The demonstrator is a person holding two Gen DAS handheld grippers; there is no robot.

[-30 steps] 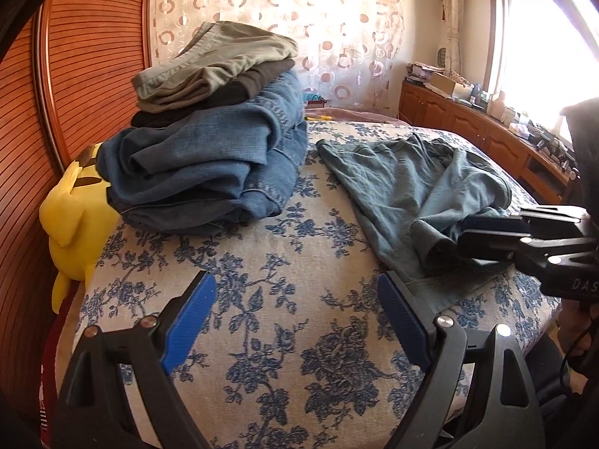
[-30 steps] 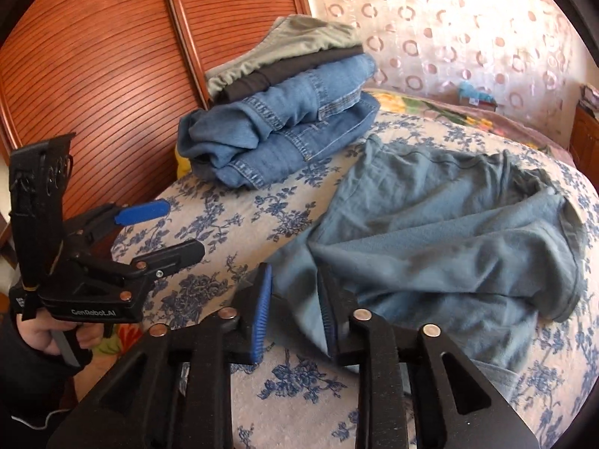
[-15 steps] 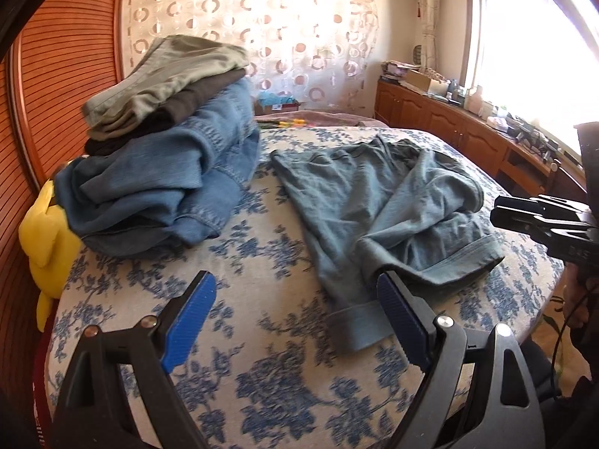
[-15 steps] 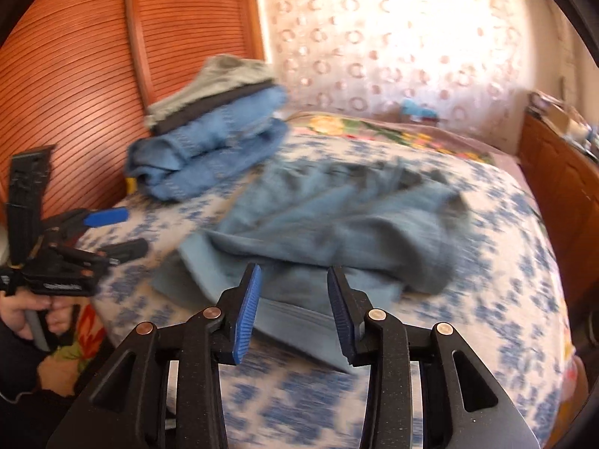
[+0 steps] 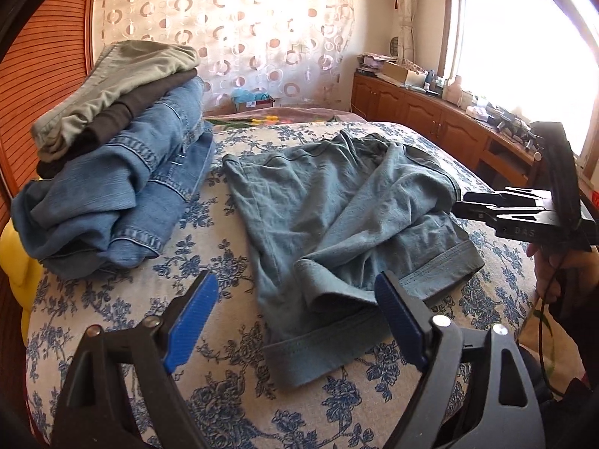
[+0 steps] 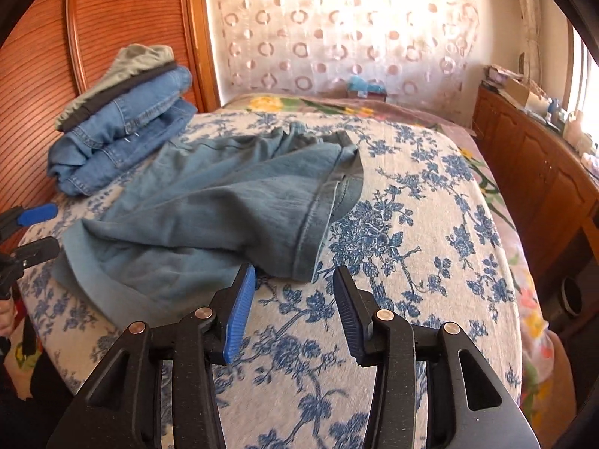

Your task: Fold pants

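Grey-blue pants (image 5: pixel 337 220) lie rumpled on the flowered bed cover (image 5: pixel 224 393), legs crossed, cuffs toward me; they also show in the right wrist view (image 6: pixel 209 217). My left gripper (image 5: pixel 295 321) is open and empty, just above the near cuffs. My right gripper (image 6: pixel 292 307) is open and empty, over the bed cover (image 6: pixel 411 224) beside the pants' near right corner. The right gripper also shows at the right edge of the left wrist view (image 5: pixel 464 205). The left gripper shows at the left edge of the right wrist view (image 6: pixel 41 230).
A stack of folded pants, denim under dark and olive ones (image 5: pixel 112 164), sits at the bed's left by the wooden headboard (image 6: pixel 37 75). A yellow plush (image 5: pixel 15 262) lies beside it. A wooden cabinet (image 6: pixel 535 172) runs along the right, under the window.
Both grippers have swung right across the bed. The right gripper's jaws have opened wider and it has moved from over the pants' cuff to their right corner.
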